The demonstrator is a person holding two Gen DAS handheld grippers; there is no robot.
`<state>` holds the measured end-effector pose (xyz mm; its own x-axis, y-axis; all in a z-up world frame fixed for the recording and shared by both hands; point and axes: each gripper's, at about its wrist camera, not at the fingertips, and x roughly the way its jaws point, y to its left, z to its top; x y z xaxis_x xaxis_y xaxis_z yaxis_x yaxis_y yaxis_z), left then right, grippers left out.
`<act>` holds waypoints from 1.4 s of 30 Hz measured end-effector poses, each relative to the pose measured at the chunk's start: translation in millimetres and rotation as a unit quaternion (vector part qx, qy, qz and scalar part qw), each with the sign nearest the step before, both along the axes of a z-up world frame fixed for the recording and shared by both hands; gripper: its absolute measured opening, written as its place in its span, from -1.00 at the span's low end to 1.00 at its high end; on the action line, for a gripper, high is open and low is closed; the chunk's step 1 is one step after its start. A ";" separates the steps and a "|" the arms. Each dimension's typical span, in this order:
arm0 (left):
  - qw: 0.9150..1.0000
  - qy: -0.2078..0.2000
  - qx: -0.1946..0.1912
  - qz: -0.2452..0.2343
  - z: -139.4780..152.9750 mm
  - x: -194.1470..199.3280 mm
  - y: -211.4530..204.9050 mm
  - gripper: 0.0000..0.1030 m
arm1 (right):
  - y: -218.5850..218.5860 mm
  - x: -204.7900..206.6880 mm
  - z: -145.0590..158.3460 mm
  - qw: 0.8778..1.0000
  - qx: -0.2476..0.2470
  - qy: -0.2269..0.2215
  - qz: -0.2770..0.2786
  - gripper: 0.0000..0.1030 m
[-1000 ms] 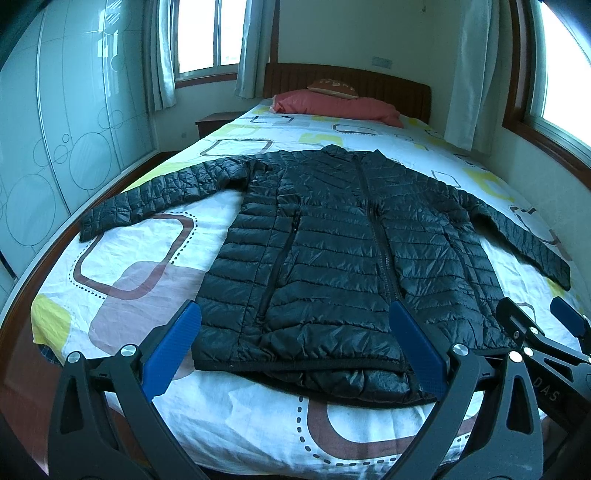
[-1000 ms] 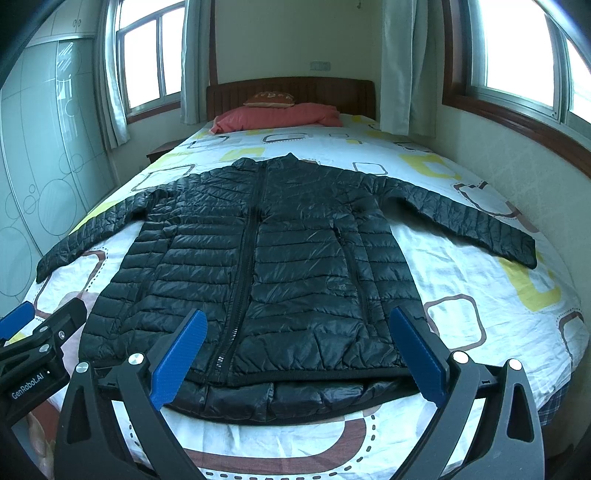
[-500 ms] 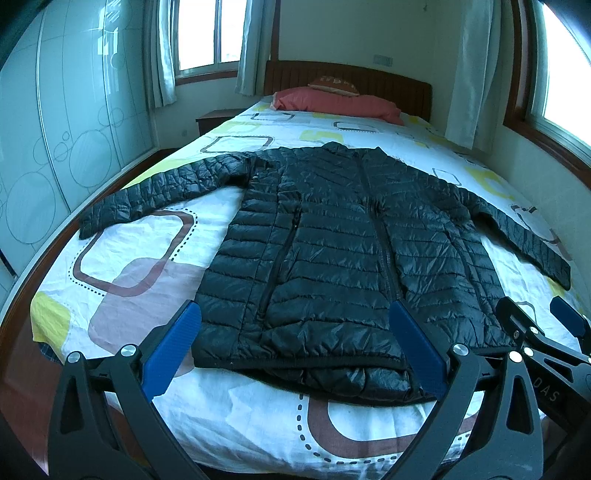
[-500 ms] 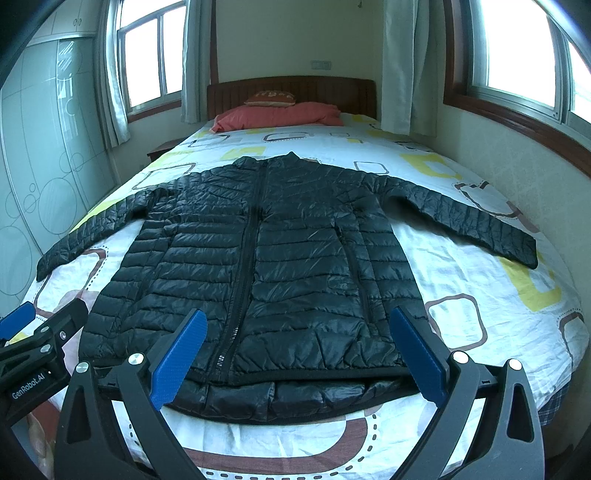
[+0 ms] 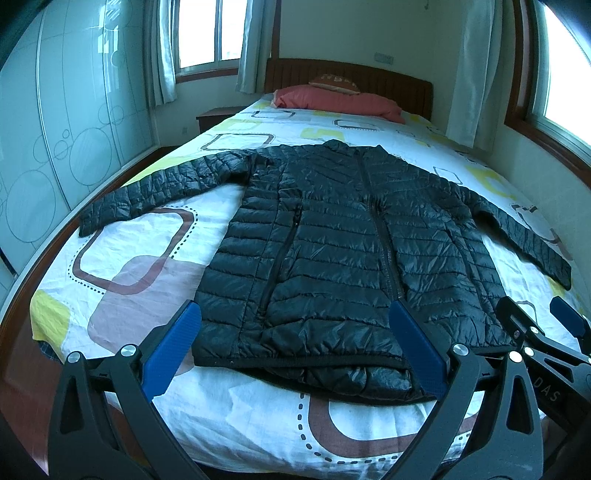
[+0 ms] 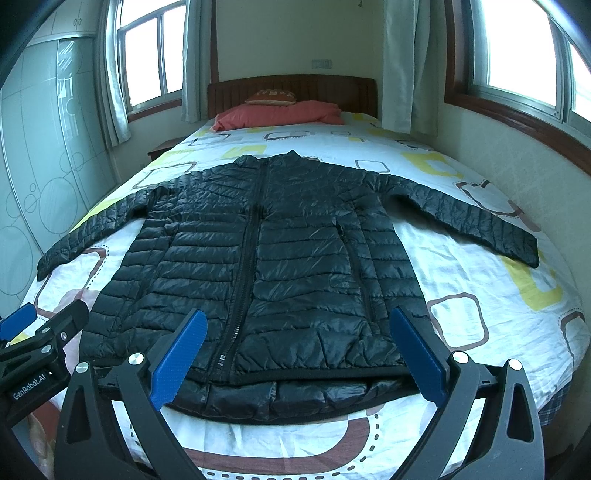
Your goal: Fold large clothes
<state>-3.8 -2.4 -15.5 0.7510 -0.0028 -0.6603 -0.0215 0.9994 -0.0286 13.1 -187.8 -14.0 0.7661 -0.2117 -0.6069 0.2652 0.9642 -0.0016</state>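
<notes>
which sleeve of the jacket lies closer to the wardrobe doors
The sleeve on the left side of the bed, running out toward the glass wardrobe doors. The other sleeve stretches toward the wall under the window.

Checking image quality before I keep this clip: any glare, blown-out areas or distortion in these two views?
Left wrist view: windows blown out white, glare streaks on the wardrobe doors, fisheye bending the bed edge, black puffer jacket sharp. Right wrist view: right-side window overexposed, dark vignette in the corners, jacket sheen visible, both open hand-held grippers in focus.
</notes>
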 end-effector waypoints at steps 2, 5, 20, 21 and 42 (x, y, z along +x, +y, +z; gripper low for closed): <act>1.000 -0.001 0.000 0.000 1.0 1.2 0.0 0.96 | -0.7 0.1 0.0 1.000 0.000 0.000 0.000 0.90; 1.000 0.000 0.000 0.000 0.2 0.8 0.1 0.96 | -1.2 0.6 0.0 1.000 0.001 0.001 -0.001 0.90; 1.000 0.014 -0.003 -0.001 -14.1 5.0 4.9 0.96 | 0.6 14.3 -16.3 1.000 0.004 0.012 -0.001 0.90; 1.000 0.017 -0.004 -0.001 -16.3 6.9 5.7 0.96 | -2.5 16.8 -15.6 1.000 0.005 0.014 -0.002 0.90; 0.983 0.118 -0.043 0.135 -76.9 193.5 93.3 0.80 | -262.8 95.7 -45.3 0.953 0.240 -0.063 -0.172 0.90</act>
<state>189.6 90.9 -92.3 0.5578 0.1120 -0.8224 -0.3009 0.9507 -0.0746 108.9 -450.6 -59.3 0.7752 -0.1851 -0.6040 0.5343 0.7021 0.4706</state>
